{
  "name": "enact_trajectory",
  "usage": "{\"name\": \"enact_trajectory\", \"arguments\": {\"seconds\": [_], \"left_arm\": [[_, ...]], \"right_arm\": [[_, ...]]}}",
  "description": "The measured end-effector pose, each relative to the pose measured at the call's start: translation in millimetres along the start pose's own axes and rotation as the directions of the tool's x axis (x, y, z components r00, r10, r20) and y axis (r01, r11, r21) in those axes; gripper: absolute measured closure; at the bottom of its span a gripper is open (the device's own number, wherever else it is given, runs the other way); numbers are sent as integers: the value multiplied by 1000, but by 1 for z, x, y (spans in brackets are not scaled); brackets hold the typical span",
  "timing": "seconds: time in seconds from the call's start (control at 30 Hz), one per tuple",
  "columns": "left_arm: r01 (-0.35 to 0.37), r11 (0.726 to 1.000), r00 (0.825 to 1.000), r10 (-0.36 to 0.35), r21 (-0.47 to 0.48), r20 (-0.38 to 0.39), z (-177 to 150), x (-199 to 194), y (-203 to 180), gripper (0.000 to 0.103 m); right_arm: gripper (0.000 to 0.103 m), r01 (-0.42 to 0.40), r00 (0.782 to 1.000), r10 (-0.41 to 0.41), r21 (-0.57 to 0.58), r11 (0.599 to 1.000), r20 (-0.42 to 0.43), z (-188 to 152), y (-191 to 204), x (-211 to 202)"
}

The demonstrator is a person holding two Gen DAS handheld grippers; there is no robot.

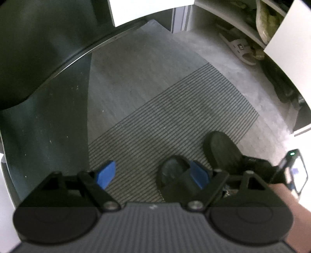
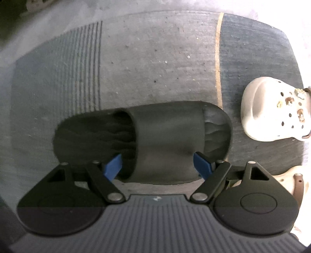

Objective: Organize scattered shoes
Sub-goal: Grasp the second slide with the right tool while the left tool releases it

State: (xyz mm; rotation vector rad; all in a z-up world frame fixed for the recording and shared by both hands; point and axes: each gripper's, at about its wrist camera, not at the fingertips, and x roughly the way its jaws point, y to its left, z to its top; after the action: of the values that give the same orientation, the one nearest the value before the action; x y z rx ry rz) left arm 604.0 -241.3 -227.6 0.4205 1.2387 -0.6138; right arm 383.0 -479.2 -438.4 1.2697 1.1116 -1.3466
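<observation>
A person's left gripper [image 1: 153,176] hangs with its blue pads spread wide and nothing between them, over a striped grey mat [image 1: 175,116]. Just beside its right pad lie two black slides, one [image 1: 175,175] partly hidden behind that pad and a second [image 1: 221,149] a little beyond it. Far ahead and to the right, a white sandal [image 1: 239,49] sits in the bottom of an open shoe cabinet [image 1: 217,17], the likely home for the loose footwear.

The right gripper [image 2: 158,165] points almost straight down at another black slide [image 2: 143,142] lying crosswise on the floor mat [image 2: 155,58]. Its fingers stand apart and grip nothing, the left blue pad [image 2: 112,166] over the footbed near the strap's opening, the right one [image 2: 202,164] at the strap's toe-side edge. To the gripper's right lie two cream clogs, one [image 2: 272,111] ahead, the other [image 2: 293,184] close by its linkage.

A clean pick-up here probably calls for lowering until both pads bracket the strap band, closing squarely across it, and lifting level so the slide does not swing or drag.
</observation>
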Motion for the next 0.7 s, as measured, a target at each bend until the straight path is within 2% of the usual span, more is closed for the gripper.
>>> {"name": "enact_trajectory", "arguments": {"seconds": [0.03,0.1,0.17,0.2,0.27,0.4,0.63,0.7], "left_arm": [[3,1000,1000,-3,-11,-2,2,2,3,16],[21,992,999,-26,-120,-39,6,9,22,17],[-2,992,999,-4,-127,-48,6,12,29,17],[-14,991,999,8,-130,-52,7,14,33,17],[-18,988,998,9,-152,-65,6,19,41,20],[-36,989,998,28,-146,-58,4,19,38,20],[-3,990,998,-5,-142,-55,3,15,25,20],[7,990,999,-14,-144,-45,4,13,23,20]], "right_arm": [[21,21,1000,-21,1,1000,-1,-1,2,3],[20,63,998,-64,19,998,3,-2,4,9],[18,89,996,-90,30,996,16,-2,6,13],[22,106,994,-107,24,994,20,-2,8,15],[31,164,986,-163,-60,985,17,-4,17,18],[54,255,967,-250,-209,944,50,-9,29,13],[72,283,957,-251,-284,916,146,-3,18,-22],[82,285,955,-238,-322,903,177,0,15,-32]]}}
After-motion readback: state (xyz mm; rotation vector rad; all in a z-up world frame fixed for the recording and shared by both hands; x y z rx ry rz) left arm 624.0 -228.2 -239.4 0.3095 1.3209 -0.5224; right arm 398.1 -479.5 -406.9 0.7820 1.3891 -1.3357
